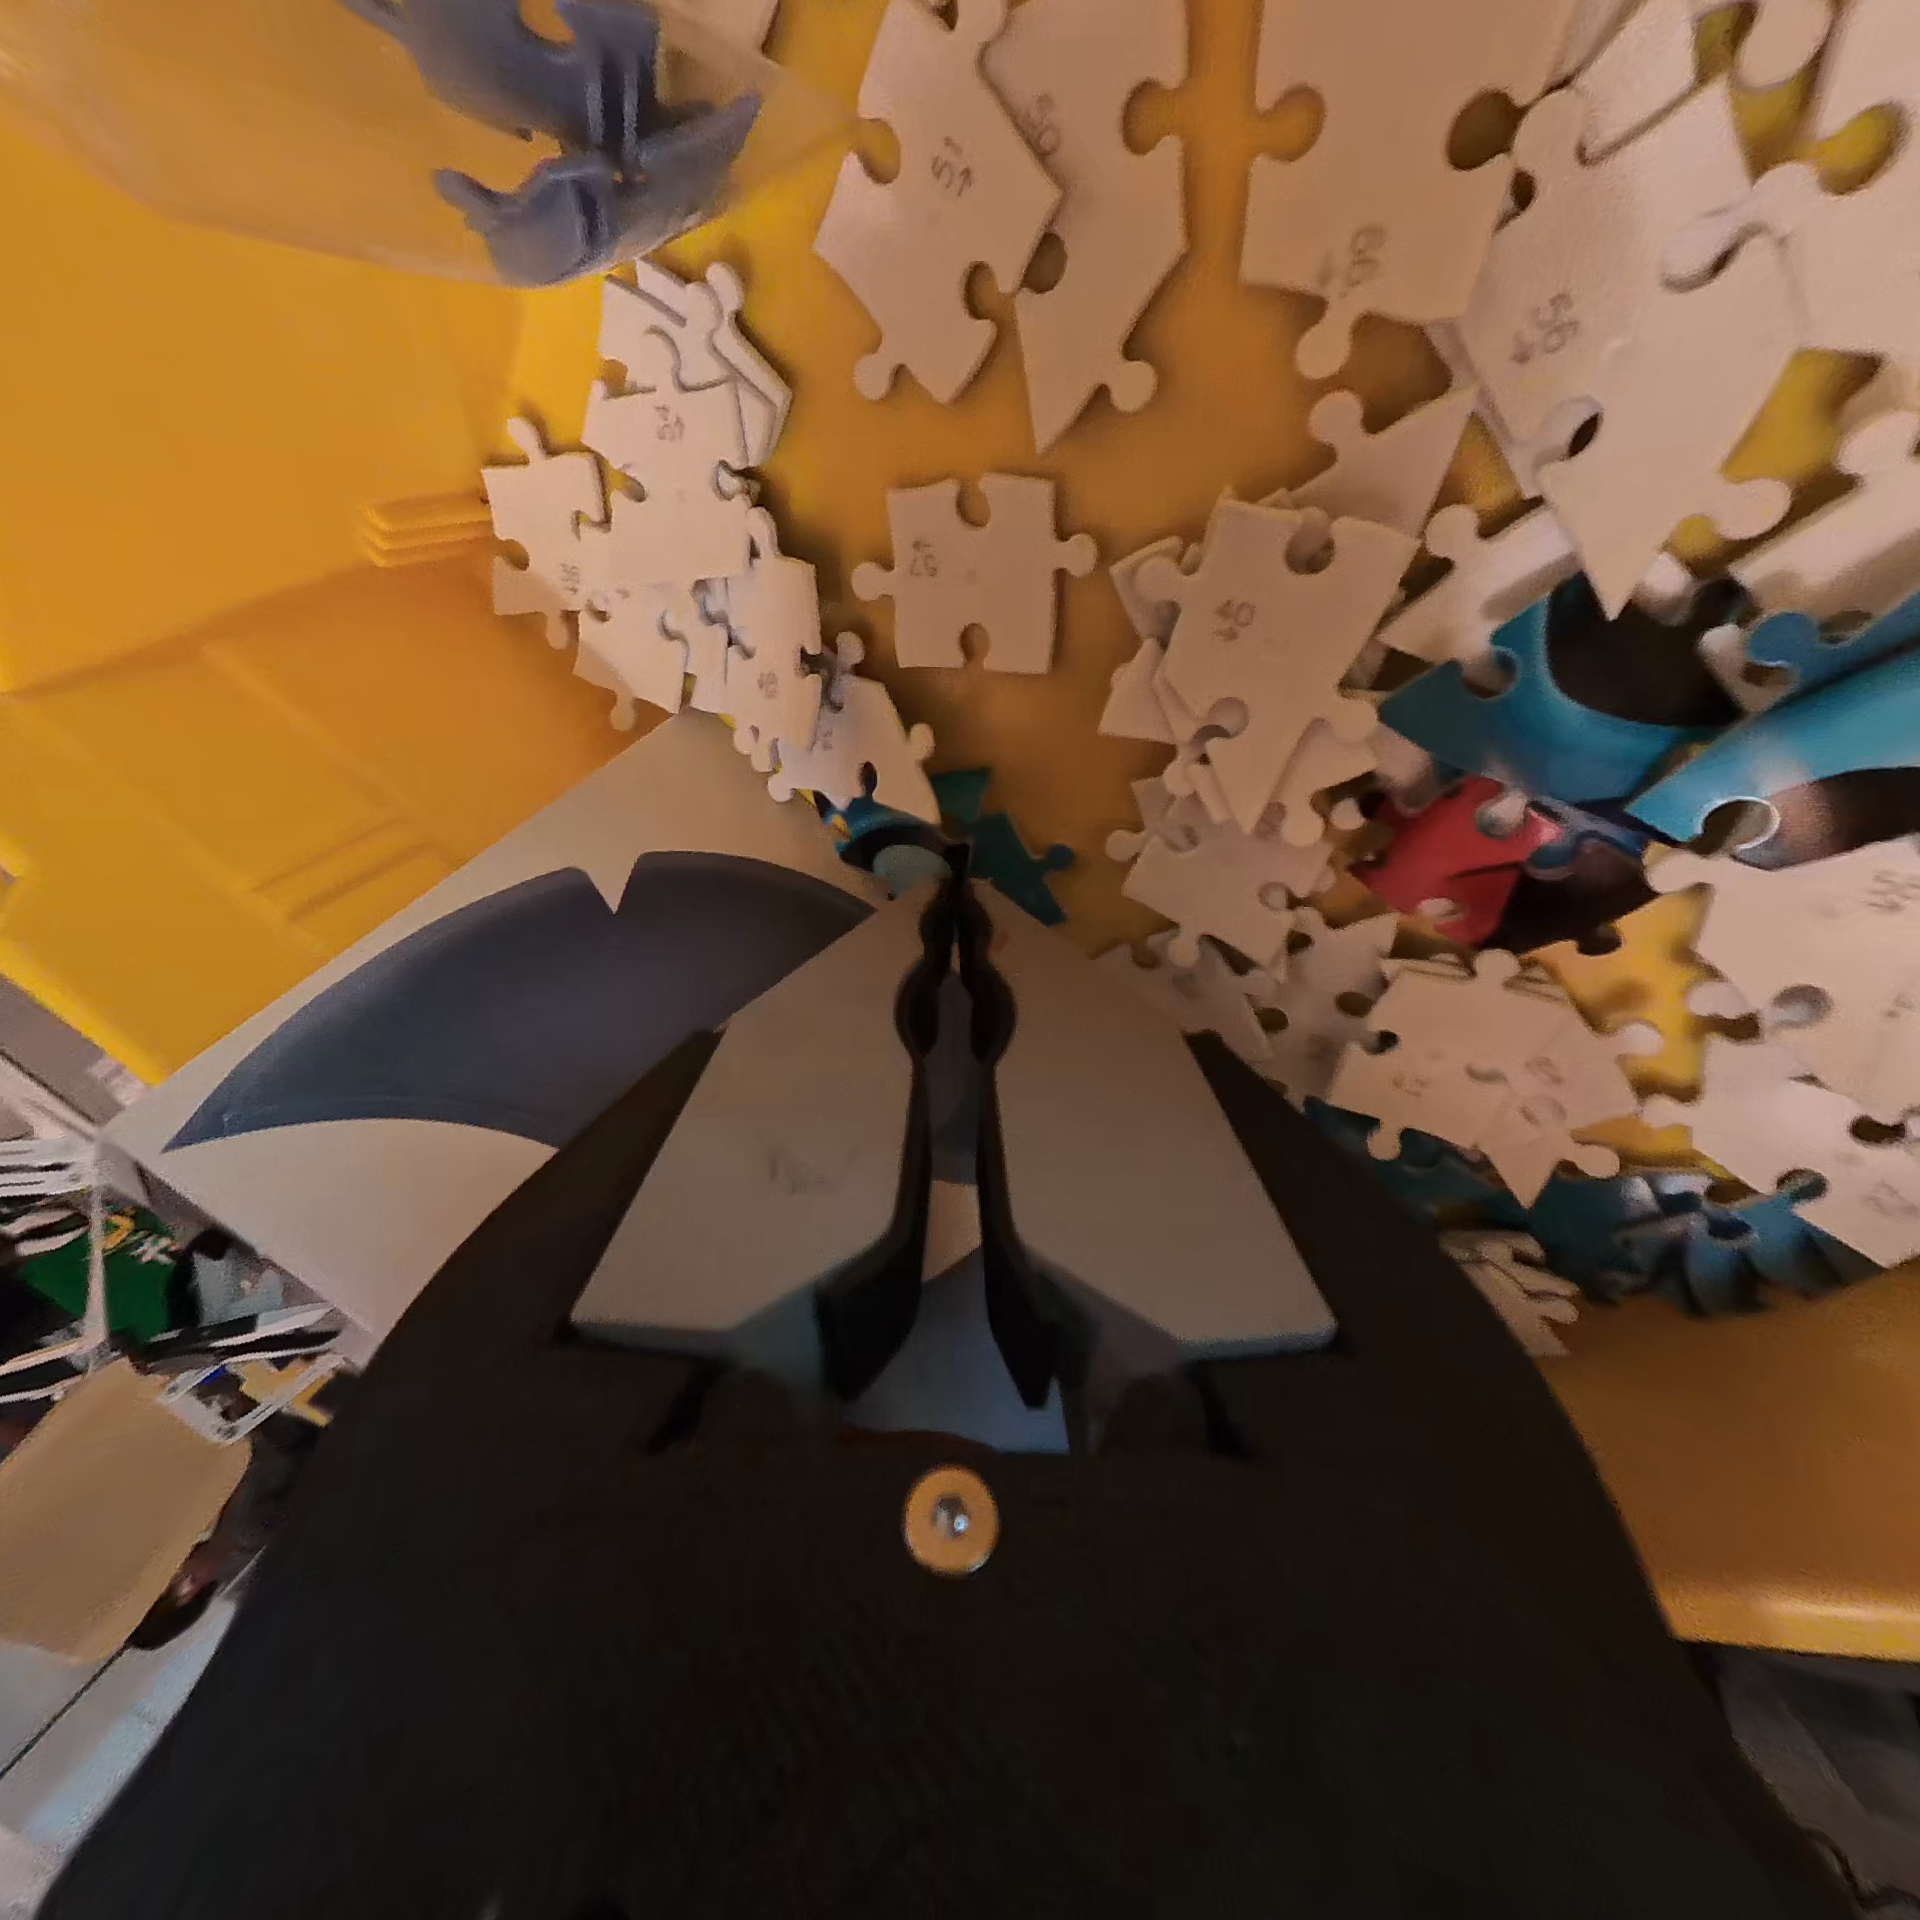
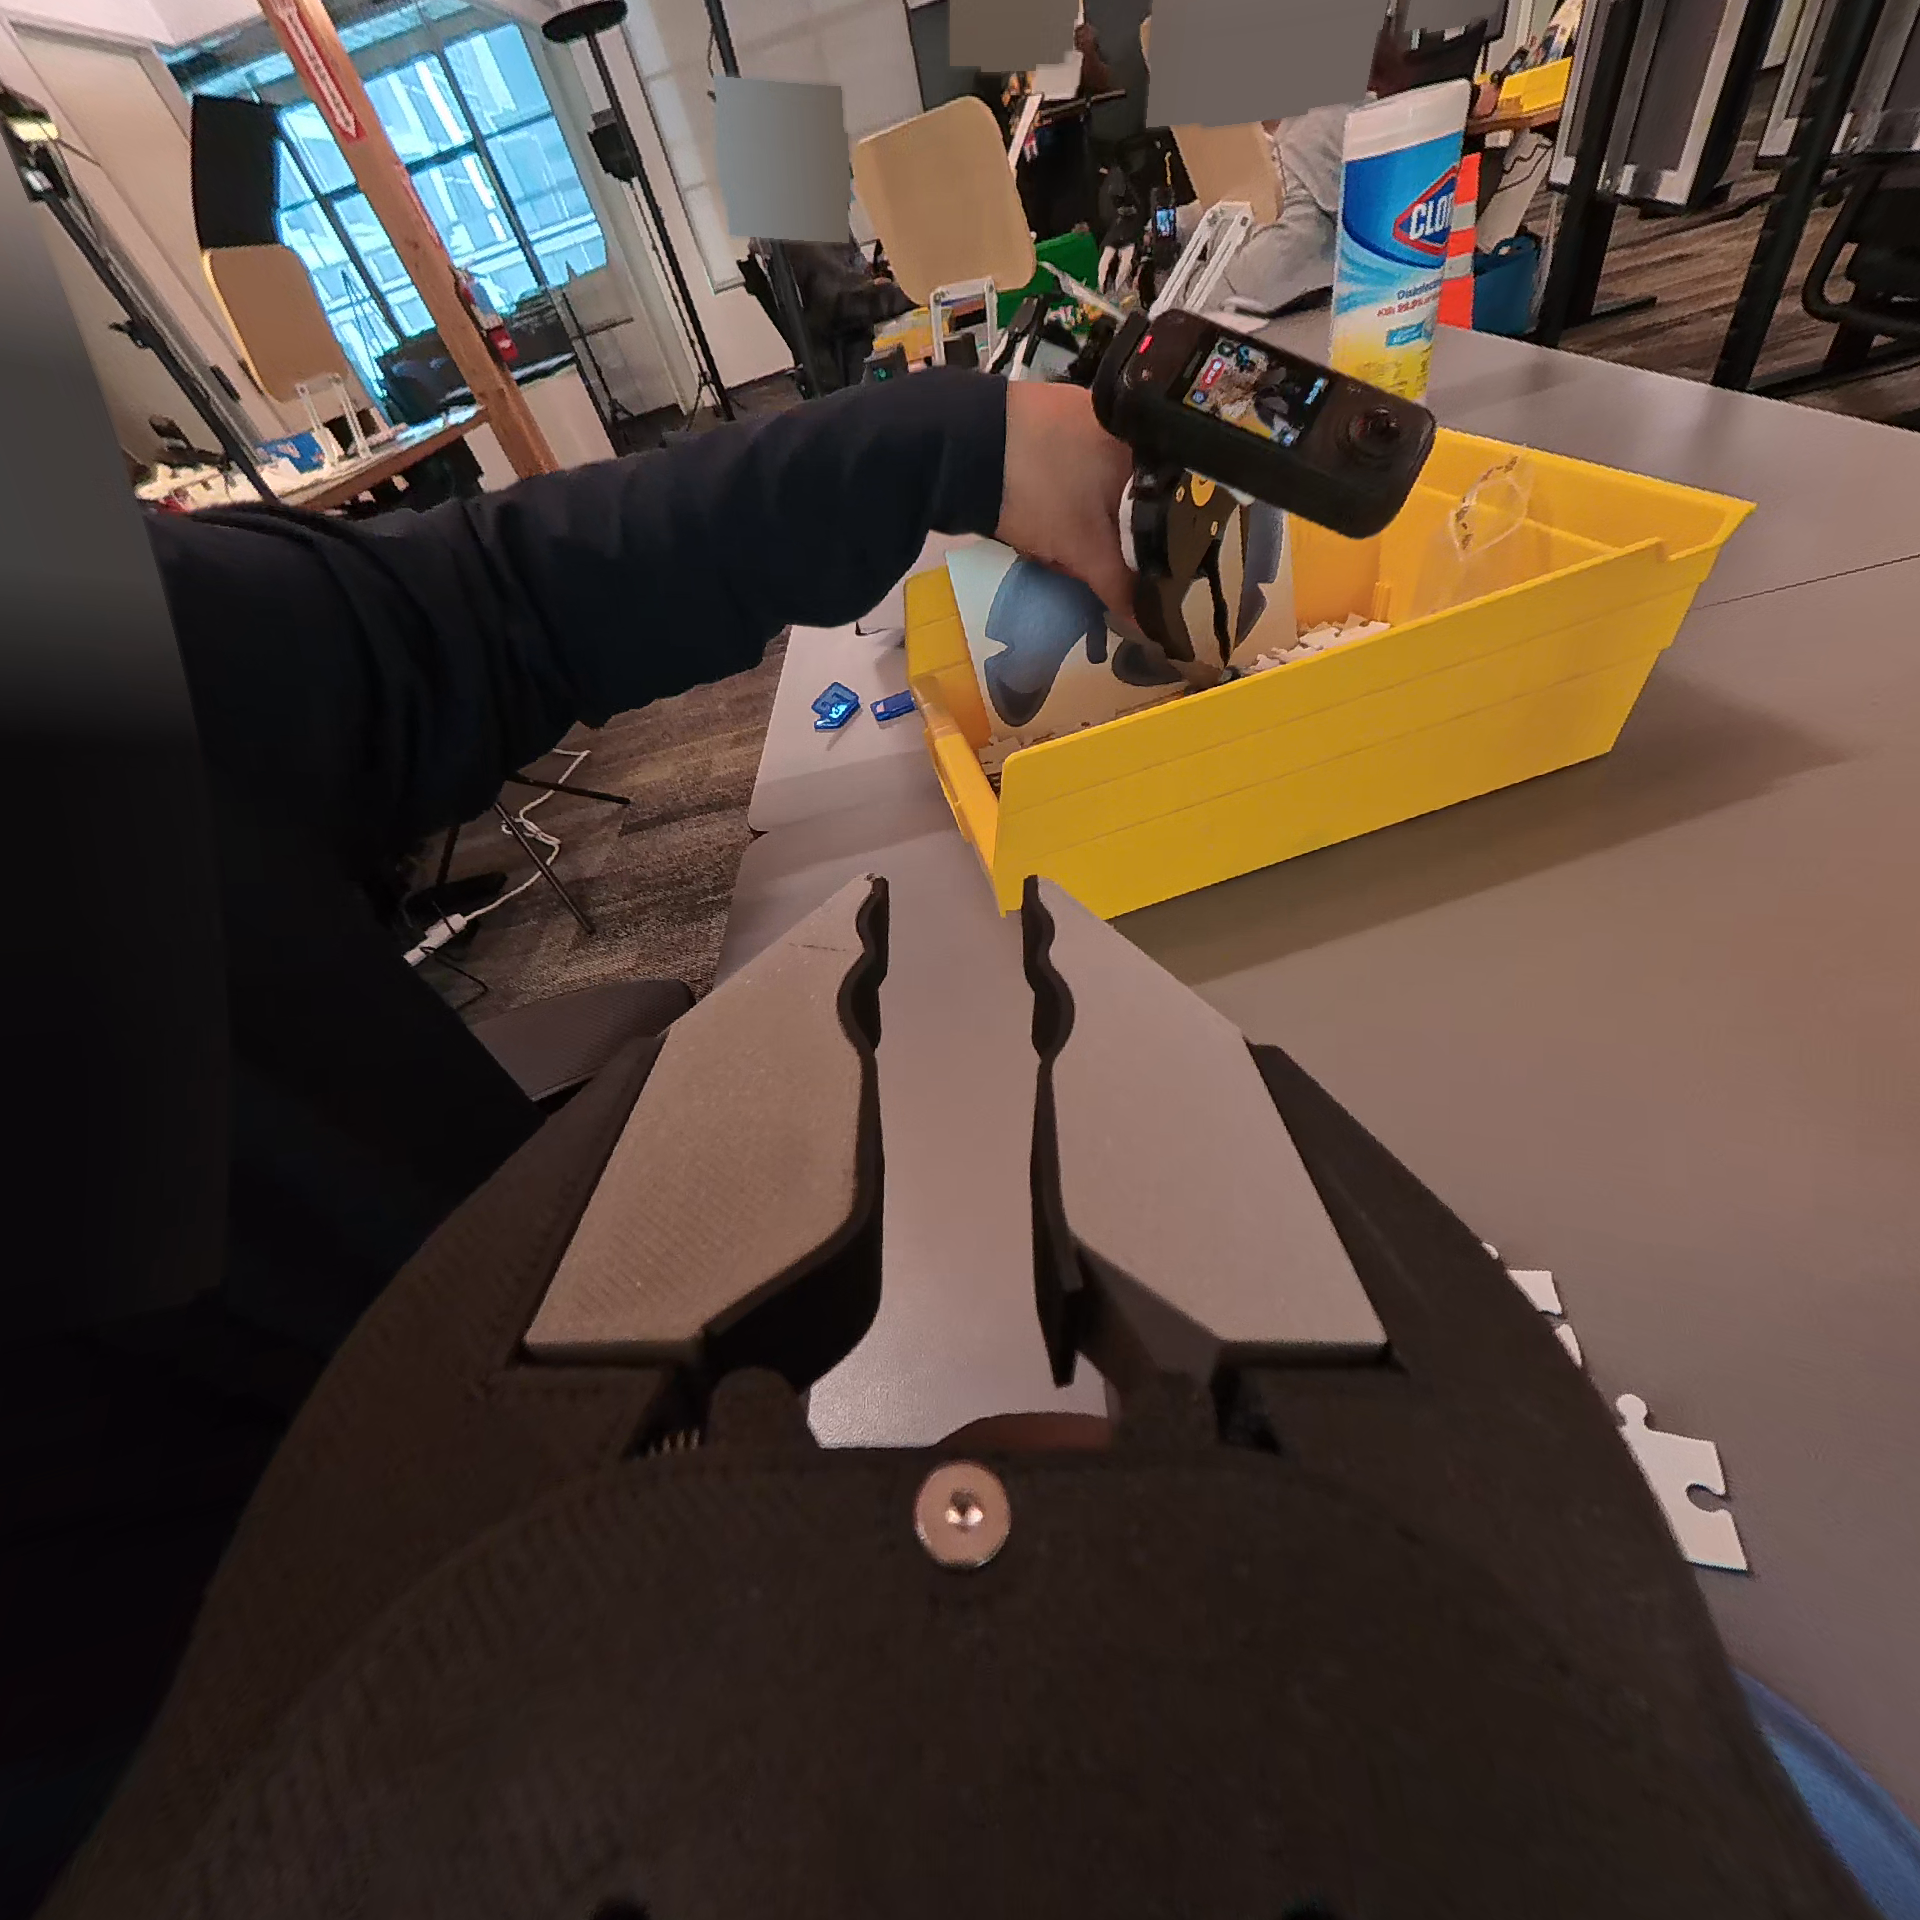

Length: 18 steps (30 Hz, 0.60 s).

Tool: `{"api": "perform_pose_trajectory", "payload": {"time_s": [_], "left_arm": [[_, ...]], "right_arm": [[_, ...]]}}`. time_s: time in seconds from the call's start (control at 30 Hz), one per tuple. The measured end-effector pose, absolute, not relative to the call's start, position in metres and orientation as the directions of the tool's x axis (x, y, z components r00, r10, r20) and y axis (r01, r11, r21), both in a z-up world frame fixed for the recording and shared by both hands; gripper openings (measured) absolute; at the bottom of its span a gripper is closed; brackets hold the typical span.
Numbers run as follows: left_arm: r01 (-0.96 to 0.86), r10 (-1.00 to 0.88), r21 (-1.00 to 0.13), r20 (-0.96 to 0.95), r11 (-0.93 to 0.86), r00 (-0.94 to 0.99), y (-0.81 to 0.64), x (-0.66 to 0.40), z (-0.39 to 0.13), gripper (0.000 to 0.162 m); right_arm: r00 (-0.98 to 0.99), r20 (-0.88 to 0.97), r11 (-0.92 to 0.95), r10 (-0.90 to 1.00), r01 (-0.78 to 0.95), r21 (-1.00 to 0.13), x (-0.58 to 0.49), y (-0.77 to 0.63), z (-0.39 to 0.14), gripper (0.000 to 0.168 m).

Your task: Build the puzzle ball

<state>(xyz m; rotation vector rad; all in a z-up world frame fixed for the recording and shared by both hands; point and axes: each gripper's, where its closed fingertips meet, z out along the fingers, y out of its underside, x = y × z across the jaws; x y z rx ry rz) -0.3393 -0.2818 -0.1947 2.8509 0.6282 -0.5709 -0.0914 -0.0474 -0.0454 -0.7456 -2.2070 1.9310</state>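
Note:
In the left wrist view, my left gripper (image 1: pixel 951 868) reaches down into a yellow bin (image 1: pixel 260 468). Its jaws are shut on the edge of a teal puzzle piece (image 1: pixel 1013 852). Many white, face-down puzzle pieces (image 1: pixel 971 571) lie loose in the bin. Some blue, black and red face-up pieces (image 1: pixel 1455 847) lie at the right. In the right wrist view, my right gripper (image 2: pixel 954 904) is open and empty, low over the grey table (image 2: pixel 1558 1039), short of the bin (image 2: pixel 1299 727). The left gripper (image 2: pixel 1184 613) shows there, held by a hand inside the bin.
A white card with a blue-grey picture (image 1: pixel 468 1018) leans in the bin by the left gripper. A clear bag holding blue-grey parts (image 1: pixel 582 156) lies at the far end. Two white pieces (image 2: pixel 1683 1486) lie on the table at my right. A wipes canister (image 2: pixel 1392 239) stands behind the bin. The gap from one gripper's tips to the other's is roughly 35 cm.

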Motion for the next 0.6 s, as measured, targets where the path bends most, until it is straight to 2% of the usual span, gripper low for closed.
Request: {"api": "perform_pose_trajectory", "payload": {"time_s": [0.27,0.43,0.57,0.6], "left_arm": [[0.441,0.415,-0.030,-0.401,-0.897,0.817,-0.274,-0.345,-0.173,0.000],[0.505,0.504,-0.090,-0.331,-0.859,0.798,-0.267,-0.340,-0.173,0.004],[0.646,0.602,-0.027,-0.395,-0.763,0.694,-0.286,-0.347,-0.187,0.032],[0.655,0.617,-0.030,-0.369,-0.755,0.695,-0.284,-0.345,-0.190,0.034]], "right_arm": [[-0.871,-0.231,0.064,0.433,0.286,-0.956,-0.091,-0.046,-0.045,0.022],[-0.873,-0.228,0.063,0.430,0.281,-0.958,-0.089,-0.047,-0.043,0.022],[-0.876,-0.216,0.067,0.431,0.269,-0.961,-0.087,-0.047,-0.041,0.022],[-0.877,-0.214,0.066,0.431,0.267,-0.961,-0.087,-0.047,-0.041,0.022]]}}
